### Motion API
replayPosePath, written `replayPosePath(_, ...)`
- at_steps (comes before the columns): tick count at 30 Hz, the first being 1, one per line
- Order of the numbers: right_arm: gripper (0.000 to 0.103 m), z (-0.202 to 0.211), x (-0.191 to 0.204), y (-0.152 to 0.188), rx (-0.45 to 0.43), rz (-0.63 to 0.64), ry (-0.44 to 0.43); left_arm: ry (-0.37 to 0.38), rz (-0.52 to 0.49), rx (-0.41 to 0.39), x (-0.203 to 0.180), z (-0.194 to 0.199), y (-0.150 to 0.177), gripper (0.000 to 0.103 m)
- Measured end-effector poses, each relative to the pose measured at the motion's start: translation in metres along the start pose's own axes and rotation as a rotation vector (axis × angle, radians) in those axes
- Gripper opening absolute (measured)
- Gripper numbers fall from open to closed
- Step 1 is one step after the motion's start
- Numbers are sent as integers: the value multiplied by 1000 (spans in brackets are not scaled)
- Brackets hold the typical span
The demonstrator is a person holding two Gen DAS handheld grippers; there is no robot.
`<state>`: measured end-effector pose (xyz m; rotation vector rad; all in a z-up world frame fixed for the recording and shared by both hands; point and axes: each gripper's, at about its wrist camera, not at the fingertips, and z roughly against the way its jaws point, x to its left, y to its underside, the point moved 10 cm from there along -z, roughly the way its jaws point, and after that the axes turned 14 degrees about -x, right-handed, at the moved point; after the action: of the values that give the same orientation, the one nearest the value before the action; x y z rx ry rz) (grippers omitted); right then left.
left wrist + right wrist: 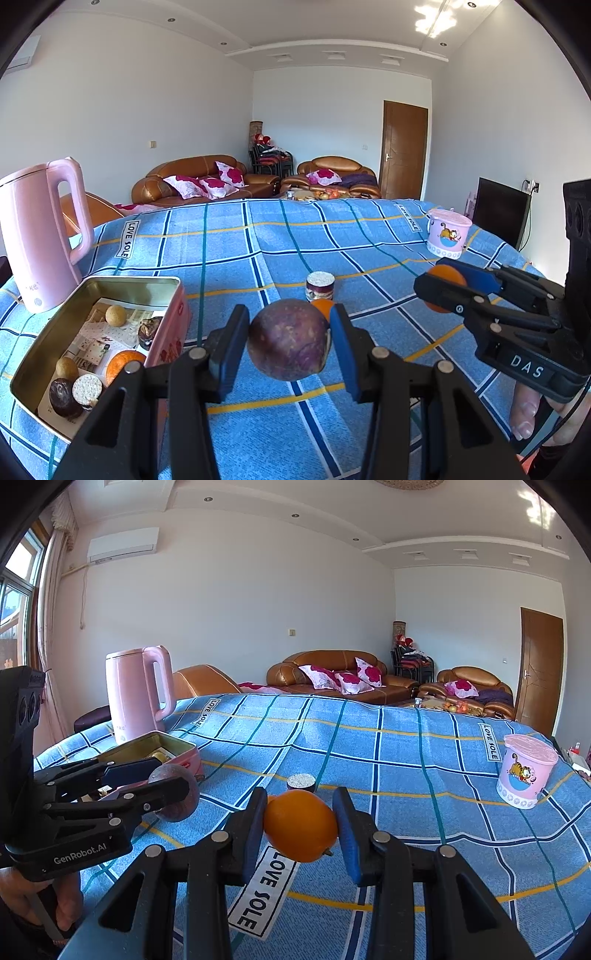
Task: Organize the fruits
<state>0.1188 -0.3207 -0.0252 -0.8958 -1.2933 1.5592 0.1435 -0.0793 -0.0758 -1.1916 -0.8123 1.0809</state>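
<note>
My left gripper (288, 343) clamps a round purple fruit (287, 341) above the blue cloth (258, 251), beside the tin (40, 354). My right gripper (300, 825) clamps an orange (300, 825), long axis slanting, stem end lower right.

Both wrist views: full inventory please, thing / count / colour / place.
passion fruit: 1, purple, in left gripper
orange: 1, orange, in right gripper
tin: 1, pink, open, left on the cloth, several fruits inside
kettle: 1, pink, behind tin
cup: 1, pink, lidded, far right
cut fruit: 1, dark, white top, mid cloth
tablecloth: 1, blue check
left hand-held gripper: 1, black
right hand-held gripper: 1, black
</note>
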Motion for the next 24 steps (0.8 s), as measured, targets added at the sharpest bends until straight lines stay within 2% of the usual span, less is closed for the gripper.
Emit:
replayPosePath(11, 39, 11, 8, -21, -36, -13, -29, -7, -2, -22, 3, 9, -6, 47)
replayPosePath(24, 39, 13, 43, -77, -86, 14, -131, -44, 11, -65, 27, 26, -25, 47)
